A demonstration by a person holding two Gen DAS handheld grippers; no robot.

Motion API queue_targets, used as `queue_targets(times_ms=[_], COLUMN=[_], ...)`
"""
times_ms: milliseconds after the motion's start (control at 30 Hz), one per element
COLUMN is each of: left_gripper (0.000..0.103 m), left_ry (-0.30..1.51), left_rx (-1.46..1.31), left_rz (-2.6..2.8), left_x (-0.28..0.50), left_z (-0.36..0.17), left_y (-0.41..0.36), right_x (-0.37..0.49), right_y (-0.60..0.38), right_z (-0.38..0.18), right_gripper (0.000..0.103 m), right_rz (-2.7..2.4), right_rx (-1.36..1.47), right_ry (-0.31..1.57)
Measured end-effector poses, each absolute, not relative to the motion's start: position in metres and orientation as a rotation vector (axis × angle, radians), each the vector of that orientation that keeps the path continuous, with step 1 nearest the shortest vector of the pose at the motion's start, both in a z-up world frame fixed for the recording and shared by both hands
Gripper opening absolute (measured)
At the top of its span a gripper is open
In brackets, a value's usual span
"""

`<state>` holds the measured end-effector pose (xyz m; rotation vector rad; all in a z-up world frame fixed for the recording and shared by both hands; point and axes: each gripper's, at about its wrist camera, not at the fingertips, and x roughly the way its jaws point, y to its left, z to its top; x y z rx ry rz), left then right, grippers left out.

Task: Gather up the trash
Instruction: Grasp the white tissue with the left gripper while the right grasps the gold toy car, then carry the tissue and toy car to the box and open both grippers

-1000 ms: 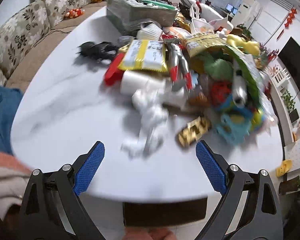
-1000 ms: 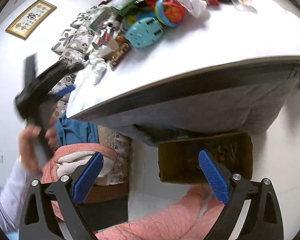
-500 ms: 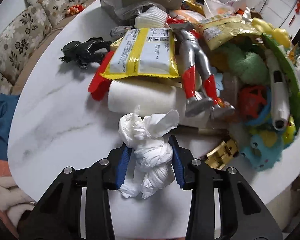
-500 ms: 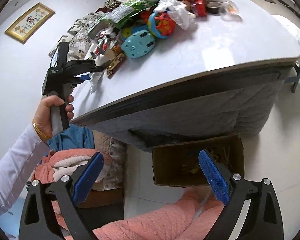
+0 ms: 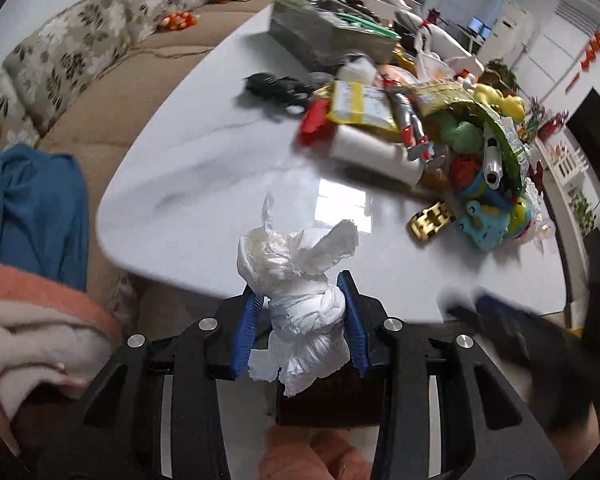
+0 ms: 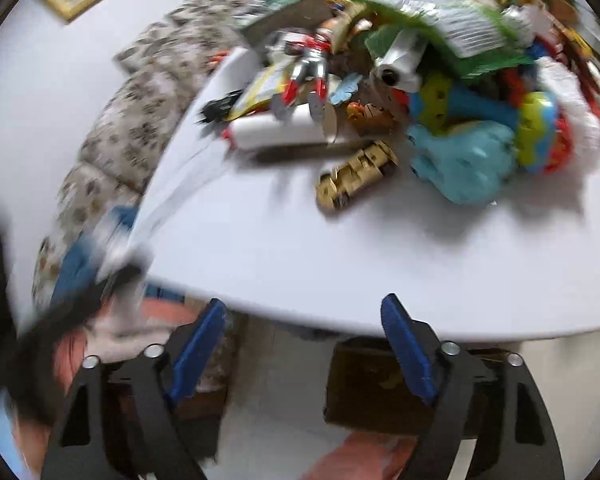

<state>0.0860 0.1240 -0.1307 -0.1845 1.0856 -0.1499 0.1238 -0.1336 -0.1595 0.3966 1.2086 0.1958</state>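
My left gripper (image 5: 302, 322) is shut on a crumpled white tissue wad (image 5: 300, 284), held in the air over the near edge of the white table (image 5: 204, 196). Below it, partly hidden by the wad, sits a dark brown box (image 5: 324, 396) on the floor. In the right wrist view my right gripper (image 6: 304, 344) hangs at the table's near edge (image 6: 300, 256) with nothing between its fingers, and its jaws are closing. The same brown box (image 6: 364, 388) shows under it. The right gripper appears as a dark blur (image 5: 512, 328) in the left wrist view.
A heap of toys and wrappers covers the far part of the table: a gold toy car (image 6: 356, 176), a white roll (image 6: 280, 132), a yellow packet (image 5: 360, 104), a blue toy (image 6: 460, 160). A floral sofa (image 5: 72, 48) and blue cloth (image 5: 32, 200) lie left.
The left gripper closed on the tissue wad, then lifted it off the table and drew it back past the near edge. The right gripper swung up from below the table to its edge, jaws narrowing.
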Motion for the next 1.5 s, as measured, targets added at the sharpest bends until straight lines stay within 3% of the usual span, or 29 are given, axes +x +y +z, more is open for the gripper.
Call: queue_targets(times_ms=[333,367,400,467,800,1133,1267,1500], left_gripper=[0.038,0.038,0.038,0.038,0.038,0.038,0.038,0.038], left_ry=[1.082,1.083,1.083,1.086,1.078,1.136,1.232,1.431], left_rx=[-0.259,-0.261,-0.261,-0.273,-0.245,-0.113,-0.046,0.109], left_rz=[-0.12,-0.113,-0.111,-0.11,-0.187,-0.416,-0.496,-0.558], left_x=[0.044,0.043,0.042,0.041,0.052,0.04,0.018,-0.008], left_z=[-0.131,-0.133,-0.134,-0.136,-0.134,-0.14,-0.176,-0.281], left_y=[0.172,0.174,0.176,0.179,0.163,0.079,0.036,-0.024], right_x=[0.198,0.202,0.204,0.205,0.163,0.05,0.012,-0.03], right_y=[-0.123,-0.12,-0.119,-0.116,-0.137,-0.202,-0.228,-0.274], right_z=[-0.176,-0.176,-0.175,-0.175,-0.15,-0.103,-0.136,-0.254], right_gripper=[0.071,0.064,0.044,0.029,0.029,0.029,0.029,0.029], right_rz=[-0.14,-0.161,-0.161,-0.121,0.097,0.169,0.115,0.022], right_rx=[0.352,0.328,0.32,0.313,0.271,0.239,0.242,0.353], right_ry=[1.199,1.203,1.205,1.219,1.18,1.15,1.239,1.431])
